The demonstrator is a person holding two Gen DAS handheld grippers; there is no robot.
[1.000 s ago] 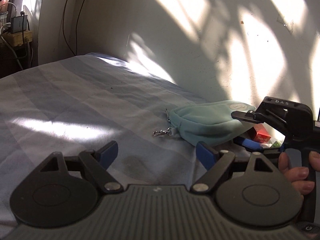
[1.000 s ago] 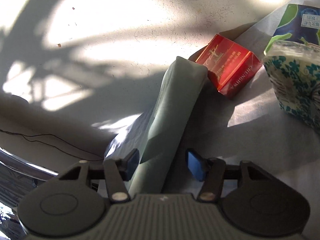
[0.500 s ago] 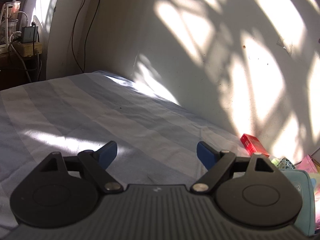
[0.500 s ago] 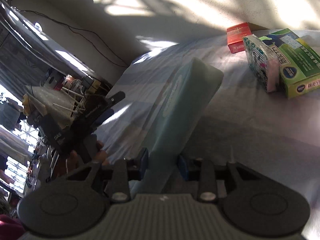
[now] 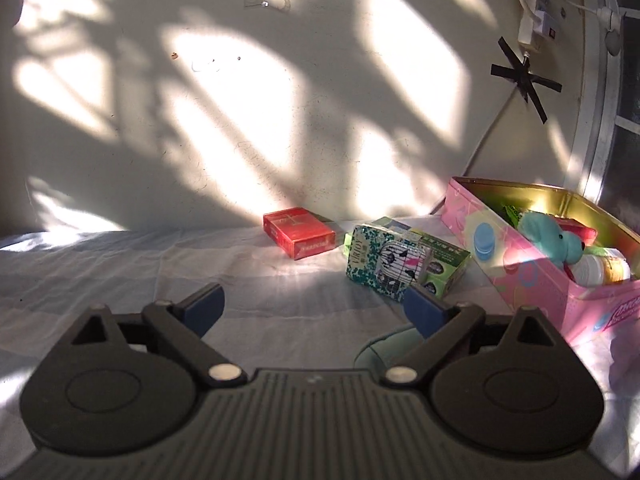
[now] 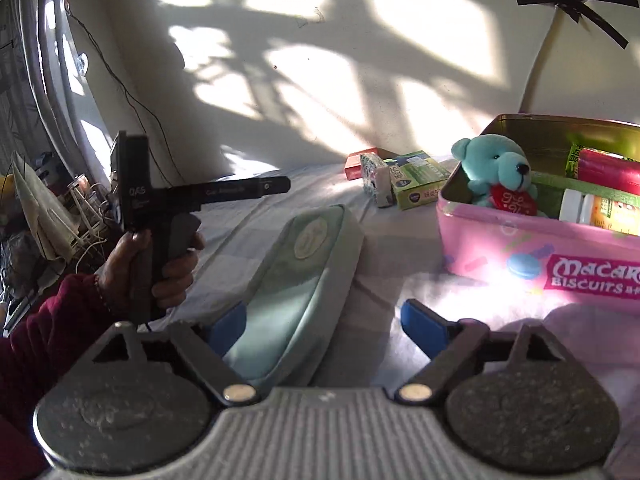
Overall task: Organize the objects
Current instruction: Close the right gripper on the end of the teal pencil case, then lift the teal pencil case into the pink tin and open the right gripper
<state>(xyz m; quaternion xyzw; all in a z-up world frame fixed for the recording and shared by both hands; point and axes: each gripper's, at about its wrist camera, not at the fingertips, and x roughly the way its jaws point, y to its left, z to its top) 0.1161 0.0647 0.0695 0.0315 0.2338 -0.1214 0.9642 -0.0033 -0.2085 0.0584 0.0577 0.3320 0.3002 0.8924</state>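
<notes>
While spread wide over the pale blue striped bed sheet (image 5: 120, 264), grasping nothing: left tool (image 5: 312, 306), released, blue pads well apart, only sheet between them. Seen from the right wrist camera as a black pistol-grip frame held up in a left hand (image 6: 160, 248) with a dark red sleeve, over the left part of the bed.

Likewise released: right tool (image 6: 324, 324), pads apart. Between them, flat on the bed, a mint green soft fabric pouch (image 6: 304, 272) with a round patch near its far end. Lying lengthwise away from the camera, closer to the left pad than to the right one; whether touching that pad, cannot tell. Just a sliver of the same pouch in the left wrist view, under the right pad there.

Right of the pouch and near it, an open pink metal biscuit tin (image 6: 500, 248) with macaron pictures on its sides. Inside, at the near left corner, a teal plush bear (image 6: 496, 168) sitting upright with a red heart on its chest. Beside it in the tin, a red packet (image 6: 608, 170) and a white bottle with a yellow label (image 6: 588, 208).

Beyond the tin, near the sunlit wall (image 5: 240, 100): a green-and-white floral tissue pack (image 5: 380, 264) touching a green cardboard carton (image 5: 440, 258), then a red cigarette pack (image 5: 298, 236) just to their left, apart from them. Higher on the wall, a cross of black tape (image 5: 524, 76) over a white cable.
</notes>
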